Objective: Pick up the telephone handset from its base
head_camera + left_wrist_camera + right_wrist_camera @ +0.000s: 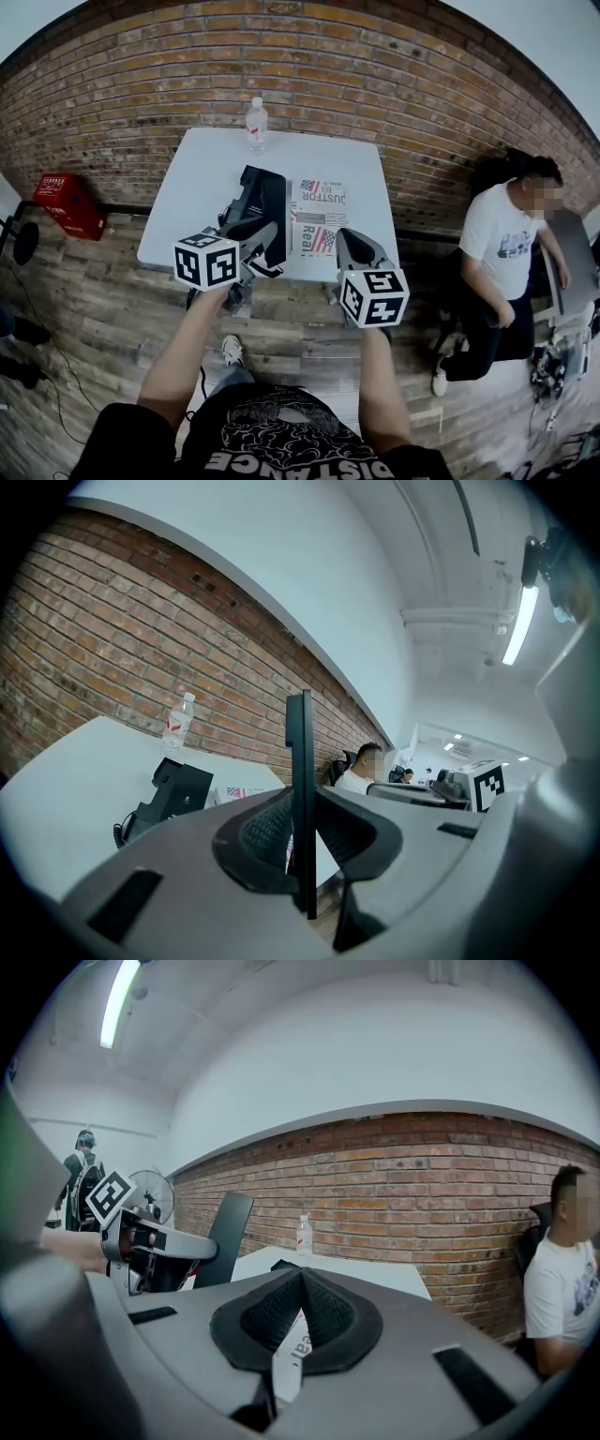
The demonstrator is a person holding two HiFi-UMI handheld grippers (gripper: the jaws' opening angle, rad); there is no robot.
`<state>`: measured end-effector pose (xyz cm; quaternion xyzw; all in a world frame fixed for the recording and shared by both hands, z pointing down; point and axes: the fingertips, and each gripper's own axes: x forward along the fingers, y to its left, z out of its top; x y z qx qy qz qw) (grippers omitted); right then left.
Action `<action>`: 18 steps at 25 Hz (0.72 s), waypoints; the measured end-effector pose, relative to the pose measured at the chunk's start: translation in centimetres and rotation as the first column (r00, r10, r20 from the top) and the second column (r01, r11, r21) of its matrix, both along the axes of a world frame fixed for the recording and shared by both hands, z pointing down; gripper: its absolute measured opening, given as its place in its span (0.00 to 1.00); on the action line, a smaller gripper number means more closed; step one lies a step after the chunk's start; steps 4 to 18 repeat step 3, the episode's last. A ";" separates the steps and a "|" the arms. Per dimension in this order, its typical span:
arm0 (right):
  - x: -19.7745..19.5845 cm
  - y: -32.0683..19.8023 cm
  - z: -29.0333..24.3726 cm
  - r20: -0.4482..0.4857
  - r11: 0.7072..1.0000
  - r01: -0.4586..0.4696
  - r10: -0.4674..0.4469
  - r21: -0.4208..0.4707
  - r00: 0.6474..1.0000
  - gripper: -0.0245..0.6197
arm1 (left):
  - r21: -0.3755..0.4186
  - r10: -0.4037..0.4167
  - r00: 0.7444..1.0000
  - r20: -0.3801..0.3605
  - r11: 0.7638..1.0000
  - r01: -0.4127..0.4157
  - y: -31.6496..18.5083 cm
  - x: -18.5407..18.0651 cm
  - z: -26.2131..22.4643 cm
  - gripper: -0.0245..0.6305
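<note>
The black telephone base (178, 789) sits on the white table (206, 187), with a coiled cord (120, 832) at its near left corner. My left gripper (302, 817) is shut on a thin, flat black slab (300, 752), upright and edge-on between the pads. I cannot tell whether this slab is the handset. In the head view the slab (272, 211) hangs over the table's front half and covers most of the base. The right gripper view shows it broadside (225, 1232). My right gripper (300, 1283) is shut on nothing and hovers at the table's front edge (352, 246).
A clear water bottle (256, 124) stands at the table's far edge against the brick wall. Printed papers (319, 202) lie right of the phone. A red crate (67, 202) is on the floor at left. A seated person (506, 253) is at right.
</note>
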<state>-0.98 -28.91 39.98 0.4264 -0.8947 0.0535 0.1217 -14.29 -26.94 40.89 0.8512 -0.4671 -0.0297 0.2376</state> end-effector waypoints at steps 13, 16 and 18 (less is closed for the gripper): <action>0.1 0.0 0.0 -0.003 1.000 0.002 -0.002 -0.002 1.000 0.04 | -0.003 -0.001 1.000 -0.001 1.000 0.001 0.0 0.1 0.0 0.15; 0.1 0.0 0.0 -0.003 1.000 0.002 -0.002 -0.002 1.000 0.04 | -0.003 -0.001 1.000 -0.001 1.000 0.001 0.0 0.1 0.0 0.15; 0.1 0.0 0.0 -0.003 1.000 0.002 -0.002 -0.002 1.000 0.04 | -0.003 -0.001 1.000 -0.001 1.000 0.001 0.0 0.1 0.0 0.15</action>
